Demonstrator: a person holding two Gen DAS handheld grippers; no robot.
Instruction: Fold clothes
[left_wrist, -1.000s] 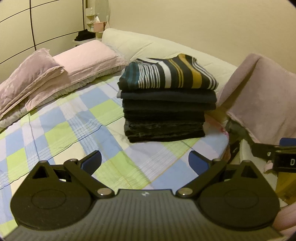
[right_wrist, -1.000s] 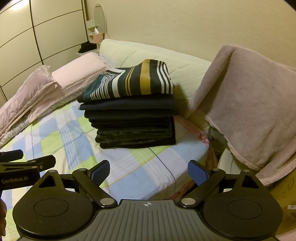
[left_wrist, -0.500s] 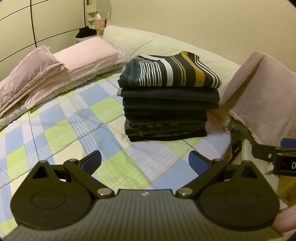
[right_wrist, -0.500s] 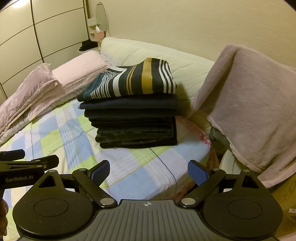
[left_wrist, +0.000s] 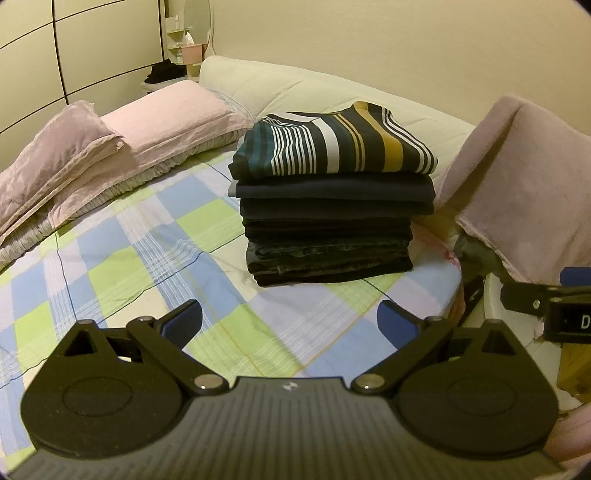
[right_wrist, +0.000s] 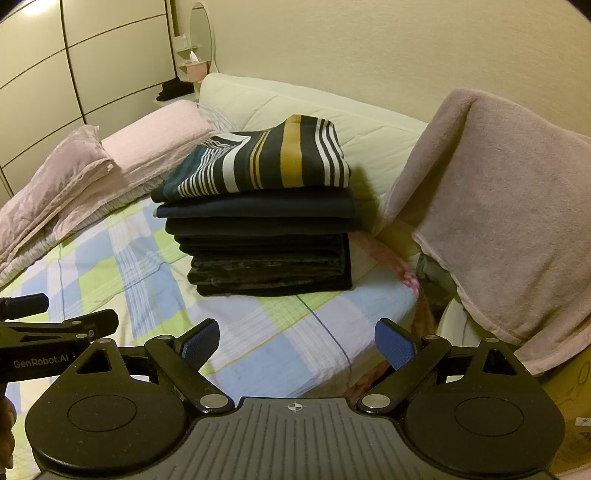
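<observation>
Folded stack (left_wrist: 328, 218) rests on checked bedsheet (left_wrist: 122, 258).

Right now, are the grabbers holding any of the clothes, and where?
Nothing is held. The left gripper and the right gripper are both open and empty, hanging short of the stack of folded clothes on the bed.

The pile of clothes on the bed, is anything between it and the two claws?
Nothing visible. Only bare checked sheet lies between the open left claw and the pile of clothes, and likewise before the open right claw.
</observation>
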